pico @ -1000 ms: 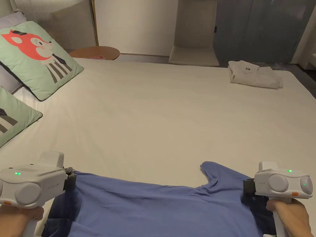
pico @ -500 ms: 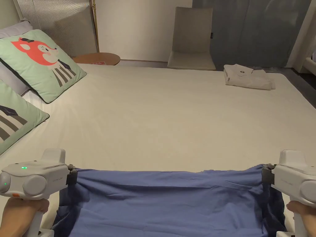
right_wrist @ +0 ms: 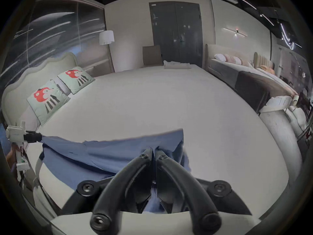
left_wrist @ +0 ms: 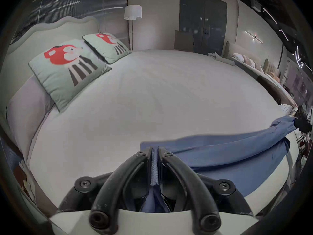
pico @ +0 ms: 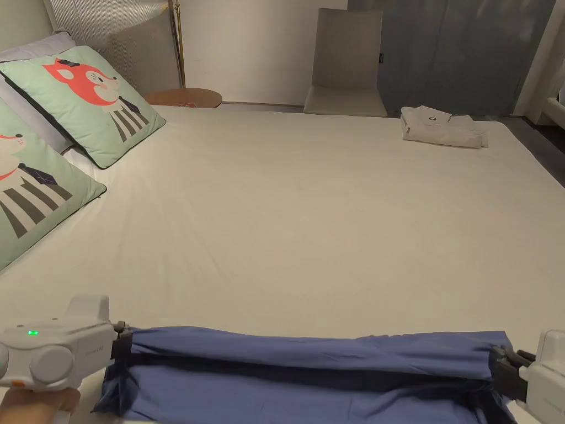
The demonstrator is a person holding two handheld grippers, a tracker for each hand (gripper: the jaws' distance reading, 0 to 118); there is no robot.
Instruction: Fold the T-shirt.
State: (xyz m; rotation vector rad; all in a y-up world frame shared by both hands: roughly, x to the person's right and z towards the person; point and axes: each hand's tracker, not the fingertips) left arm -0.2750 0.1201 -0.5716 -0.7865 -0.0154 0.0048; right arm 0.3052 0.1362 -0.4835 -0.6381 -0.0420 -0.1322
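The left gripper [left_wrist: 155, 151] is clamped on one end of the blue T-shirt [pico: 309, 353], the right gripper [right_wrist: 153, 151] on the other, stretching it taut along the bed's [pico: 309, 221] near edge. A folded white garment [pico: 441, 127] lies at the far right corner; fox-print cushions [pico: 91, 99] sit at the left edge.

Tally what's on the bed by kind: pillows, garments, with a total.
Fox pillows: 2
Plain pillow: 1
Blue T-shirt: 1
Folded white garment: 1
Total: 5
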